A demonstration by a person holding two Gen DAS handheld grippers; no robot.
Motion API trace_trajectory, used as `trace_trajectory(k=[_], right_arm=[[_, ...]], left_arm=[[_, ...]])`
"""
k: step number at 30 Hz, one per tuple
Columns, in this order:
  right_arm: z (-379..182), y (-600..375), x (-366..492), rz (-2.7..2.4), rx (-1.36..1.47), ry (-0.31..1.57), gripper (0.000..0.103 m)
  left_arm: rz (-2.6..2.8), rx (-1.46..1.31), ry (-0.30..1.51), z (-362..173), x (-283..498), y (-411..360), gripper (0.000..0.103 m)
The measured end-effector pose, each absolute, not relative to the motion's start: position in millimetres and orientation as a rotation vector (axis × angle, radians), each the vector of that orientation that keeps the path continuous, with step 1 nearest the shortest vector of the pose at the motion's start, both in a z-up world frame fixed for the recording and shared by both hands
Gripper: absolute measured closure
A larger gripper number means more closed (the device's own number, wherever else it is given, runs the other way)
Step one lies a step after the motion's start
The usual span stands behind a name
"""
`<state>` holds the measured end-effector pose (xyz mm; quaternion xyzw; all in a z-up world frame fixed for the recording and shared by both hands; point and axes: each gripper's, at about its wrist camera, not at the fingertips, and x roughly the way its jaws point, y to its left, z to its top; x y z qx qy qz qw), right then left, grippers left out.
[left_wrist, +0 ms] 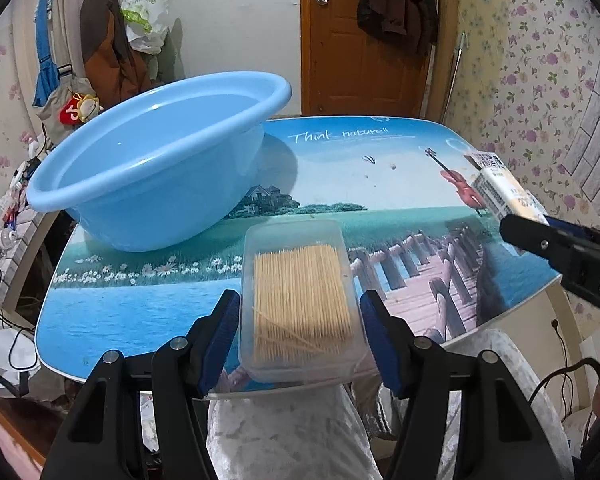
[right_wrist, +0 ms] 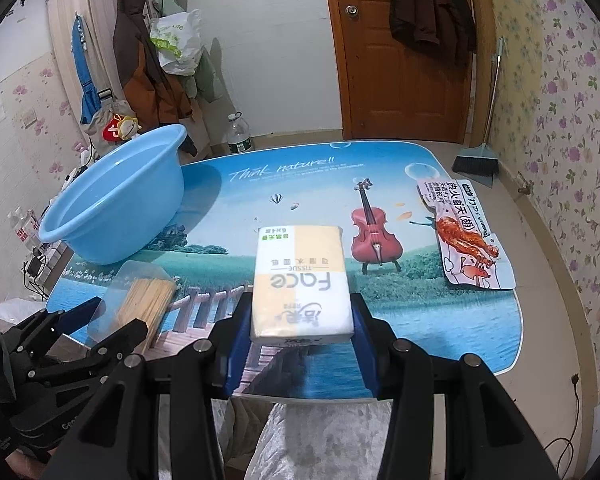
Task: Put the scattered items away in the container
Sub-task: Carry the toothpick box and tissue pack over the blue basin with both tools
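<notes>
A light blue basin point(left_wrist: 156, 160) stands at the table's far left; it also shows in the right wrist view point(right_wrist: 116, 200). My left gripper point(left_wrist: 298, 320) is shut on a clear box of toothpicks point(left_wrist: 300, 300), holding it just above the table's near edge. The box also shows in the right wrist view point(right_wrist: 140, 300). My right gripper point(right_wrist: 302, 320) is shut on a yellow-and-white tissue pack point(right_wrist: 302, 280), lifted above the table; the pack also shows in the left wrist view point(left_wrist: 504, 194). A snack packet point(right_wrist: 464, 236) lies flat at the table's right side.
The table point(right_wrist: 420, 320) has a printed lake scene. A door point(right_wrist: 396, 48) and hanging coats are behind it. A broom and dustpan point(right_wrist: 478, 160) lean at the right wall. A water bottle point(right_wrist: 239, 134) stands on the floor behind the table.
</notes>
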<state>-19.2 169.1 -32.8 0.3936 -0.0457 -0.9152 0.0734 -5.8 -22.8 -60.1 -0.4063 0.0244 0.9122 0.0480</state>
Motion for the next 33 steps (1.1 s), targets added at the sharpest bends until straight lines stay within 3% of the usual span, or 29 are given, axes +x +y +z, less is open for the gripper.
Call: trace_trajectory(k=[13,21,33], right_arm=[[-40,171,-23,-2.733,1.212,-0.153,0.056],[-43,170,-25,-2.725,1.218,-0.149,0.056],[-36,167,-24,-2.727,1.186,-0.149,0.056]], left_arm=[[2.845,-1.218,0.023,-77,-19,-18,0.039],[2.867,-1.169,0.033,-83,-18,-17,0.043],[2.875,-1.096,-0.018,-53,-8,-24,0.044]])
